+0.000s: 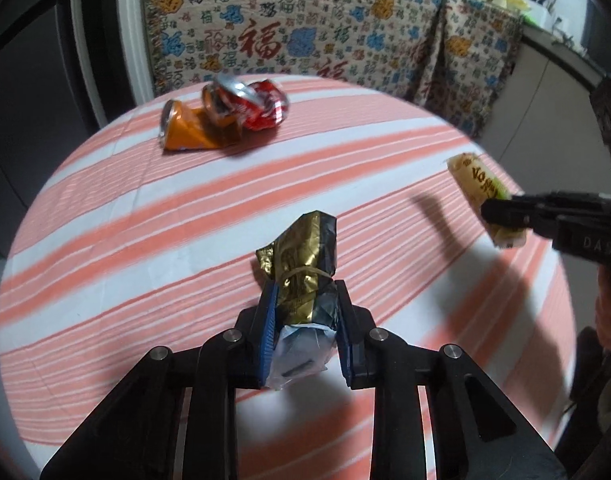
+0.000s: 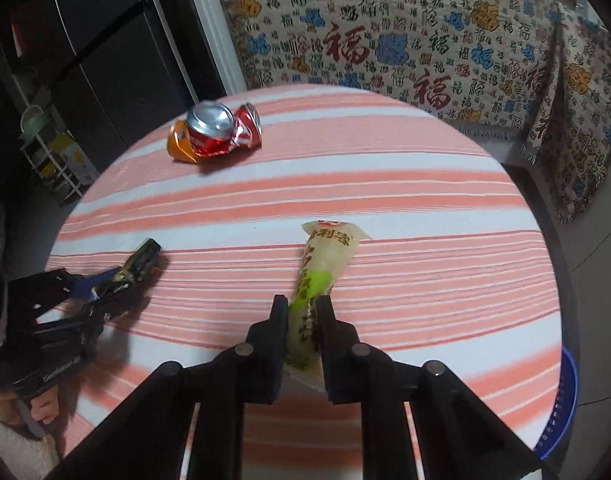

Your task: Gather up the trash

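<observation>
My left gripper is shut on a crumpled gold-and-black wrapper and holds it above the round striped table. In the right wrist view the same gripper and wrapper are at the left. My right gripper is shut on a cream-and-green snack wrapper; in the left wrist view this gripper and wrapper are at the right edge. A crushed red can and a crushed orange can lie together at the table's far side, also seen as red can and orange can.
A sofa with a patterned cloth stands behind the table. A dark fridge and a small rack are at the far left. A blue basket rim shows past the table's right edge.
</observation>
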The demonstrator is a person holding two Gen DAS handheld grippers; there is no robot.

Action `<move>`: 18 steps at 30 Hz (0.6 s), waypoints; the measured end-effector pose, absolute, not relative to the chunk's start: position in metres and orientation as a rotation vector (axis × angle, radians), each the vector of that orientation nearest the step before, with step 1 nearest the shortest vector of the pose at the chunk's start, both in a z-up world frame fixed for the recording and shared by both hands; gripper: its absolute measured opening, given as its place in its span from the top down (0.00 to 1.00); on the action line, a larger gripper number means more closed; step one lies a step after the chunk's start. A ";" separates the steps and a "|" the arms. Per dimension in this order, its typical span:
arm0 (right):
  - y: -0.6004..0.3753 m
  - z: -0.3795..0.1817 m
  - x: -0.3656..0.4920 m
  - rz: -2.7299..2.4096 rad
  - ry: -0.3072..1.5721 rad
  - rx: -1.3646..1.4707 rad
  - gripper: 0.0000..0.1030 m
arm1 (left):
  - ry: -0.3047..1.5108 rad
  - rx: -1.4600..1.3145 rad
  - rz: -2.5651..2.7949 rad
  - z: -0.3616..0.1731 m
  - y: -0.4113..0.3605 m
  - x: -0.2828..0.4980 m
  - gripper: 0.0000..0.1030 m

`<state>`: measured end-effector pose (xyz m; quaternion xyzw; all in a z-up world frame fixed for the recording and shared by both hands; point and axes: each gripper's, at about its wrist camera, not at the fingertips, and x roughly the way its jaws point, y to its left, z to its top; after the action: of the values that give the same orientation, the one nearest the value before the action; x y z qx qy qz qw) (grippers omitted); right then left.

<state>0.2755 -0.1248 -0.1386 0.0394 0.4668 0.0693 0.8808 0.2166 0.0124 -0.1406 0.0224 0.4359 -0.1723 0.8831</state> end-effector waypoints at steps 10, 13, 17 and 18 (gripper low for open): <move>-0.204 -0.113 0.211 0.092 0.926 0.141 0.85 | 0.855 0.023 -0.557 -0.108 -0.072 0.202 0.75; -0.247 -0.107 0.187 0.028 0.914 0.161 0.85 | 0.843 0.025 -0.645 -0.098 -0.111 0.195 0.75; -0.316 -0.110 0.155 -0.091 0.917 0.193 0.85 | 0.837 0.038 -0.768 -0.087 -0.179 0.187 0.75; -0.336 -0.113 0.146 -0.126 0.921 0.207 0.85 | 0.838 0.041 -0.789 -0.085 -0.192 0.186 0.75</move>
<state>0.1461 -0.3361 -0.1130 0.0998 0.4431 -0.0606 0.8888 0.1862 -0.1920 -0.0854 0.0195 0.3960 -0.3731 0.8388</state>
